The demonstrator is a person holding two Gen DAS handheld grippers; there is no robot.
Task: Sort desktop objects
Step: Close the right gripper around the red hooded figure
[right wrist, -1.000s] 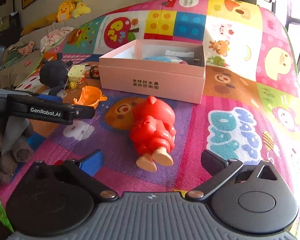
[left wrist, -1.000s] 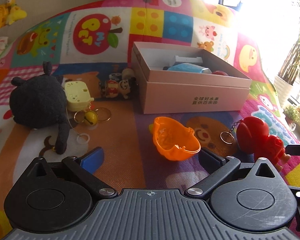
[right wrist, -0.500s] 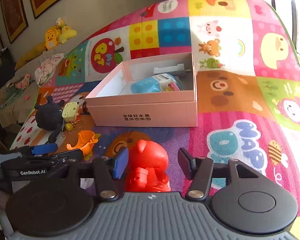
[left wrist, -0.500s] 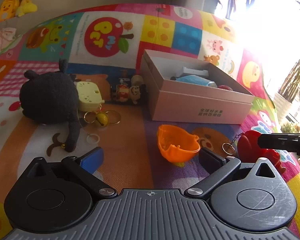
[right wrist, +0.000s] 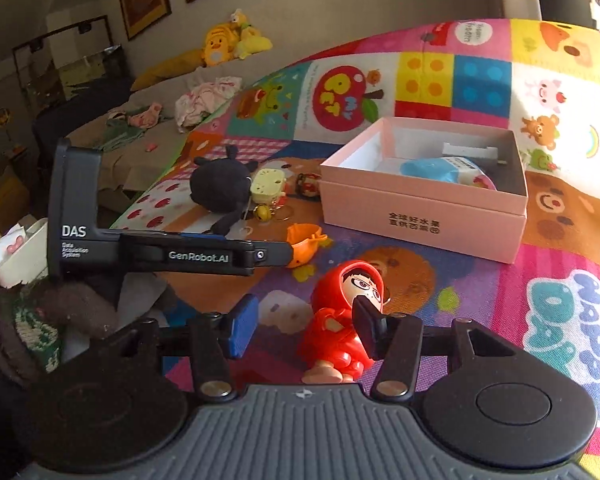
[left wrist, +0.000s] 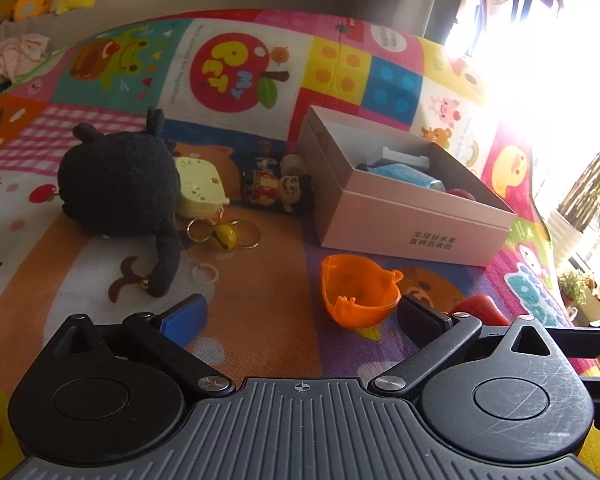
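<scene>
A red hooded figurine stands upright between the fingers of my right gripper. The right finger touches it; the blue left pad stands apart, so the gripper is open. Only its red top shows in the left wrist view. My left gripper is open and empty, low over the mat, with an orange cup-shaped toy just ahead of its right finger. The open pink box holds a blue packet and small items.
A black plush, a pale yellow case, a bell on key rings, a white ring and a small doll lie left of the box on the colourful mat. The left gripper's body crosses the right view.
The red figurine went from lying on the mat to standing upright, face showing. My right gripper narrowed around it, then opened on the left side. The left gripper drifted slightly.
</scene>
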